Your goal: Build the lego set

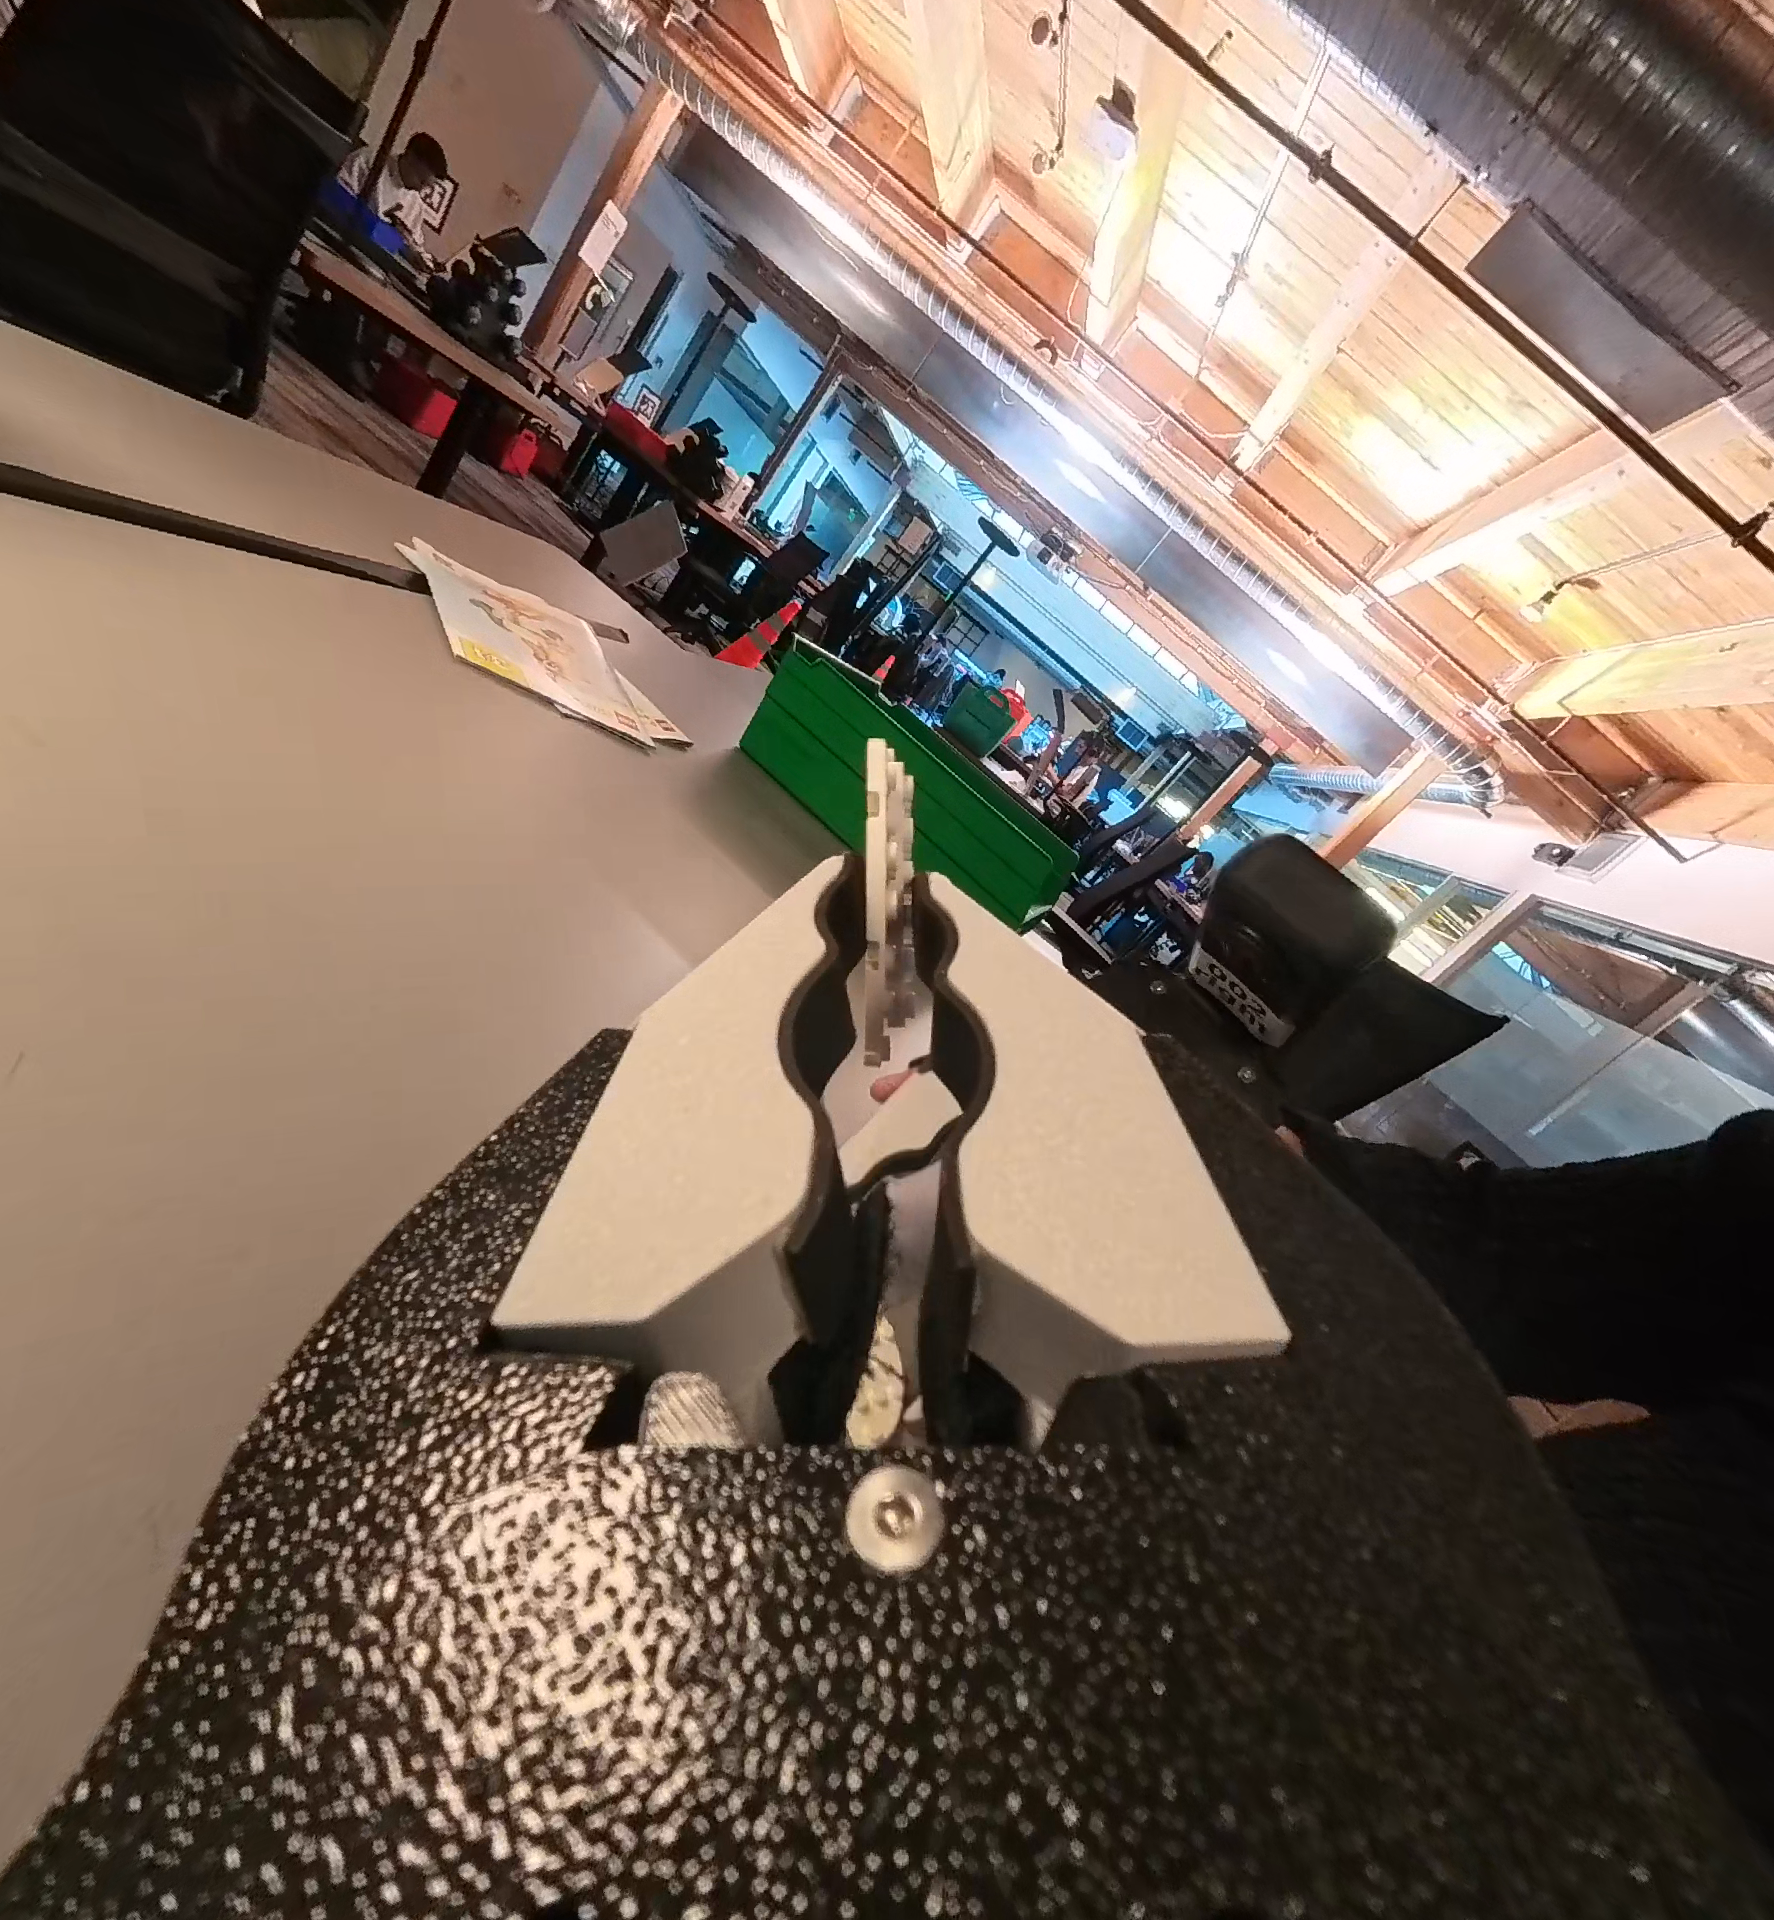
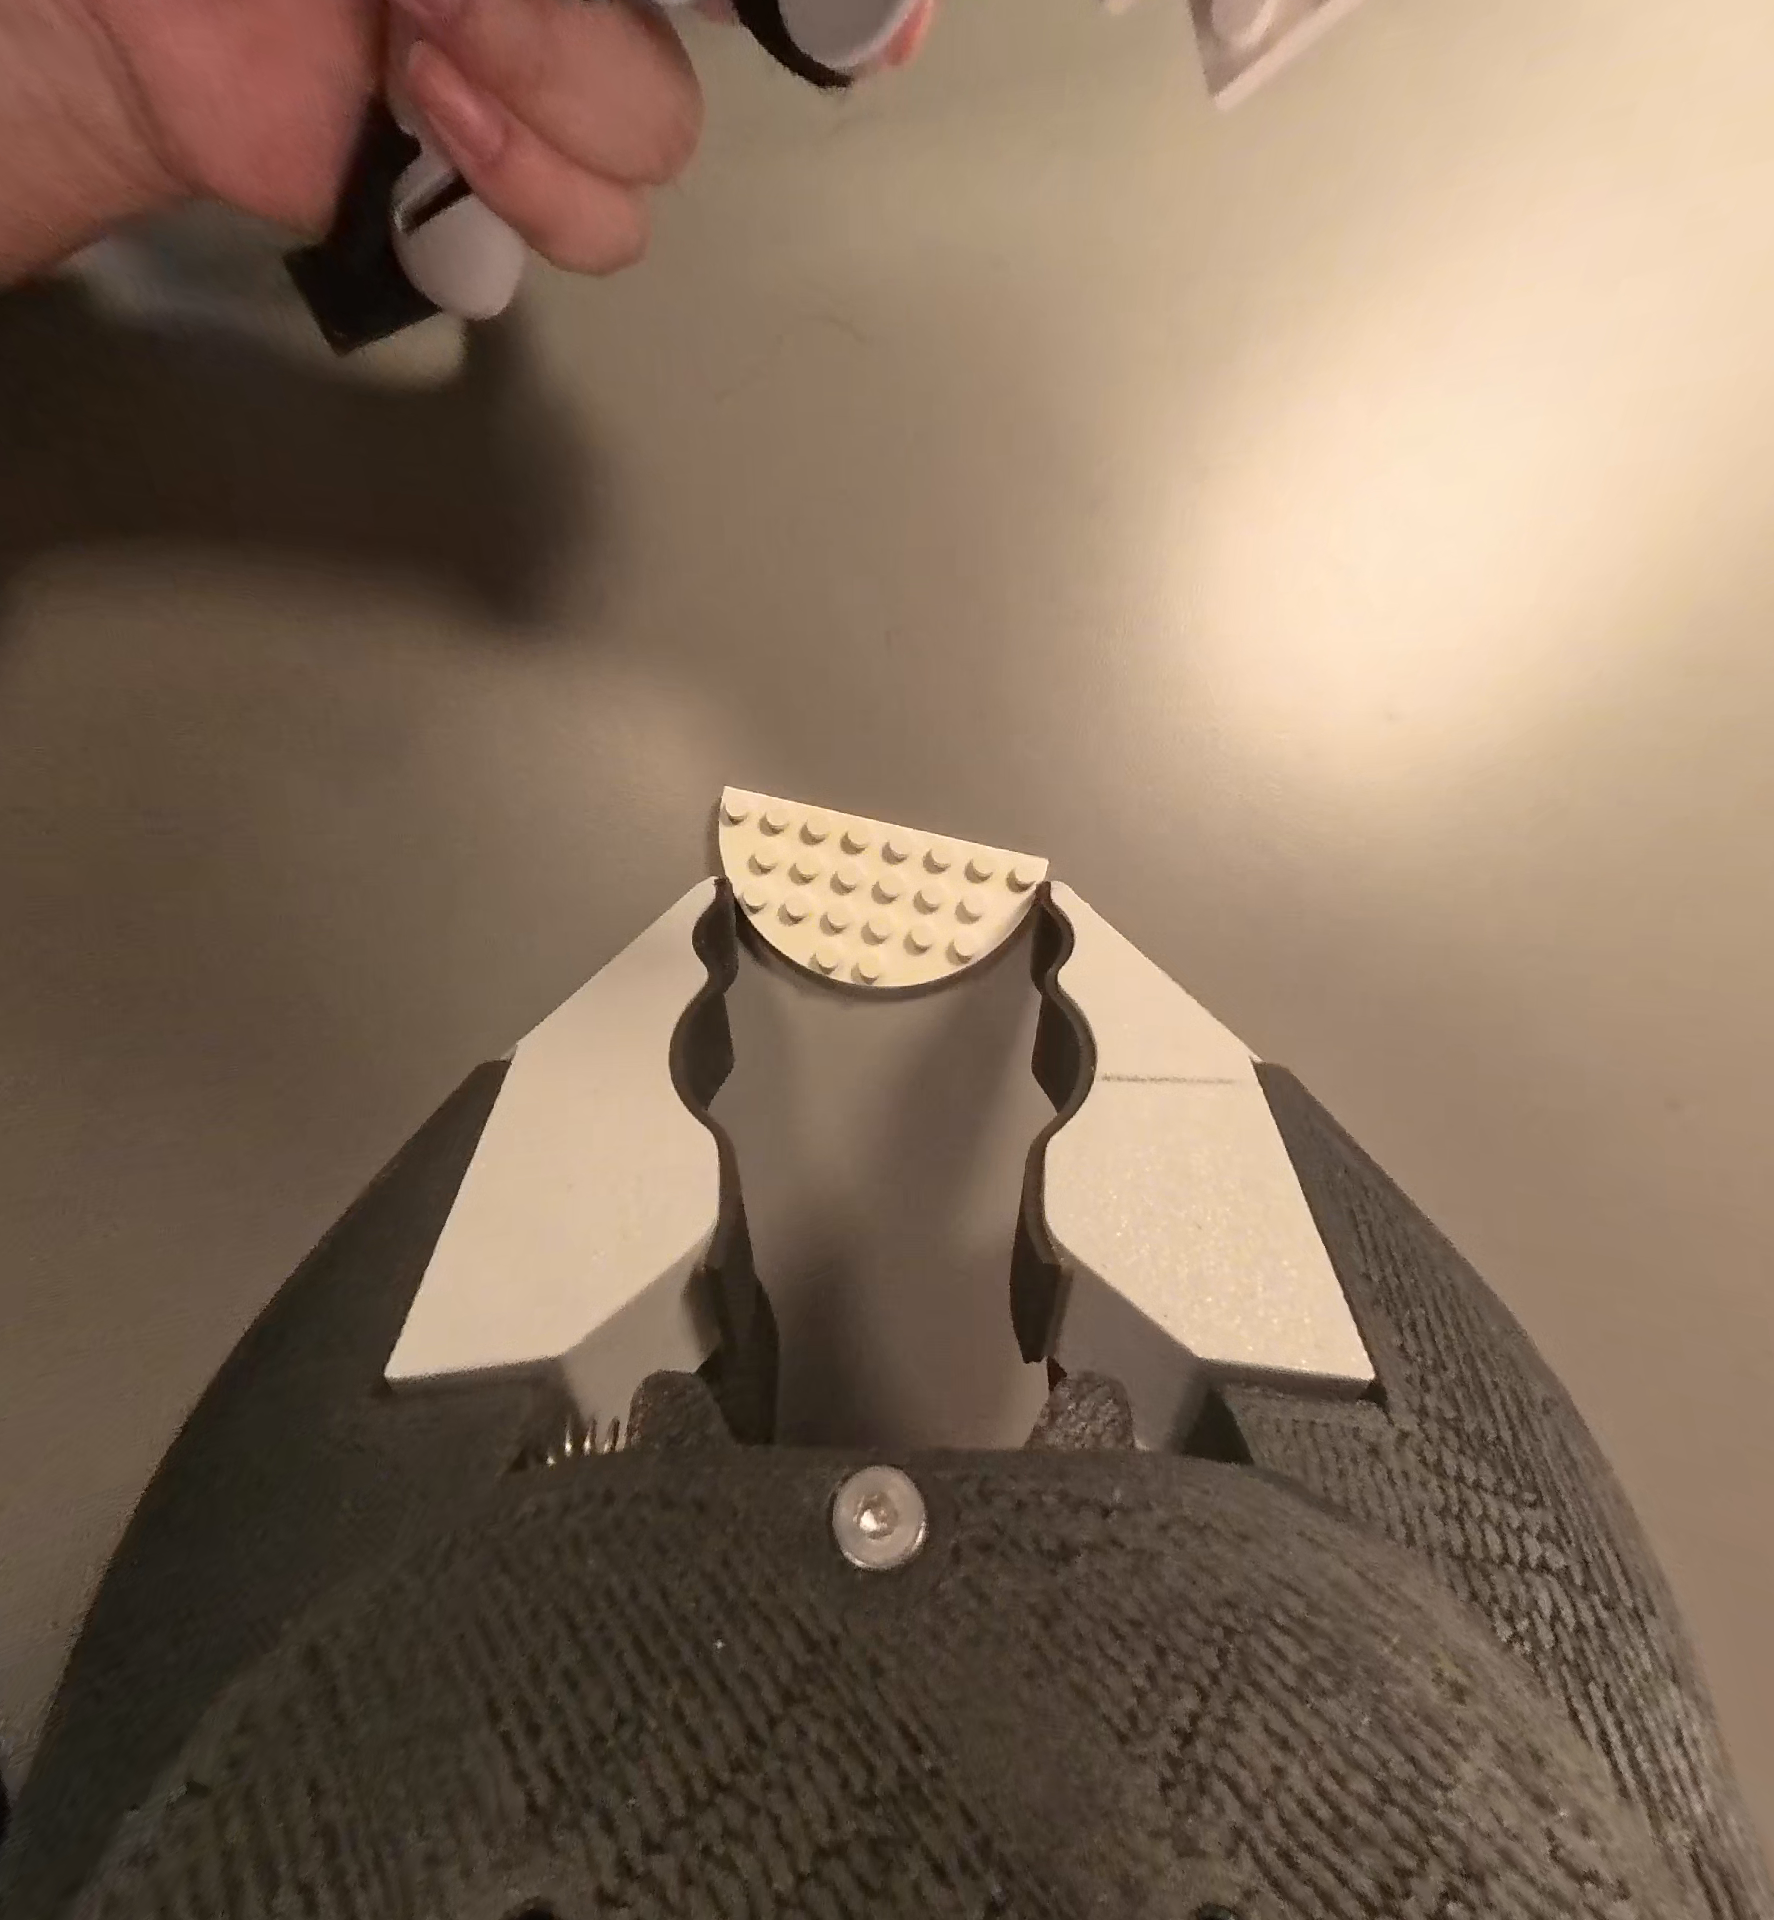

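My left tongs (image 1: 888,883) pinch a white plate (image 1: 881,821) edge-on above the desk (image 1: 239,831); my right tongs (image 2: 881,904) clamp a half-round plate (image 2: 862,904). Misaligned studs could pop either loose.

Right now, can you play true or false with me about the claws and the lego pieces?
1. The right claw holds a half-round studded plate by its two ends. True.
2. The half-round plate is bright red. False: it is cream white.
3. The left claw pinches a thin white lego piece on its edge. True.
4. A blue bin sits past the left claw. False: the bin there is green.
5. A booklet lies flat on the grey table. True.
6. The right claw is empty. False: it grips the plate.
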Action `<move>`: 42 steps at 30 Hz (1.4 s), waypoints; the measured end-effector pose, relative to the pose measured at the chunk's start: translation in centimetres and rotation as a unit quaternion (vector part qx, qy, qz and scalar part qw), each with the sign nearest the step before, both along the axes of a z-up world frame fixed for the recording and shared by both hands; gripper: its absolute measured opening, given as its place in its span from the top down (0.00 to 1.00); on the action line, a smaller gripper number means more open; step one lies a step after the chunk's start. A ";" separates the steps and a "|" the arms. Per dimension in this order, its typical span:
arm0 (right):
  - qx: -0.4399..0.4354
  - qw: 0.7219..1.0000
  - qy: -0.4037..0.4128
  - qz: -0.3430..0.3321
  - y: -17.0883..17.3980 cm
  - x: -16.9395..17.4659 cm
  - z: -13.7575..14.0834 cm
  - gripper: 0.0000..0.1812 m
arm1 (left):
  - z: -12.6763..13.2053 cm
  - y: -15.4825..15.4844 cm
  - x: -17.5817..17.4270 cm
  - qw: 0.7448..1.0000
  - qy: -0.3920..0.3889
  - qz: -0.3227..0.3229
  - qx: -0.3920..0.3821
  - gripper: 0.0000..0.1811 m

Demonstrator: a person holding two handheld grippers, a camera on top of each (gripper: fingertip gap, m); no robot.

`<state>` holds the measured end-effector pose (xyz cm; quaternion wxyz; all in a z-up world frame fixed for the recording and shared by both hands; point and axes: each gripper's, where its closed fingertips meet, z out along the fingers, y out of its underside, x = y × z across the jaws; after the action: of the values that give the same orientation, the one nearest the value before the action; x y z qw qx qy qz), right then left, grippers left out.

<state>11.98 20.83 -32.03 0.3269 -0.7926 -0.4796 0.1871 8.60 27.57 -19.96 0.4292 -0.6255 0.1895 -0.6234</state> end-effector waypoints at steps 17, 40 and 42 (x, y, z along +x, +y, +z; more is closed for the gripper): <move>0.311 0.897 -0.241 0.202 2.0 3.3 2.8 0.69 | -0.6 -0.9 0.8 0.999 0.019 -0.027 0.006 0.97; 0.632 0.743 -0.160 0.154 0.2 1.2 17.4 0.69 | 8.3 -11.3 1.4 0.850 0.023 0.009 0.525 0.97; 0.679 0.700 -0.155 0.158 -1.0 0.7 19.5 0.69 | 9.6 -12.7 1.5 0.811 0.034 0.021 0.584 0.97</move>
<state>12.69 19.86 -12.57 0.6628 -0.2862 -0.6387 -0.2660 10.08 14.85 -10.36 0.7201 -0.2817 0.5188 -0.3646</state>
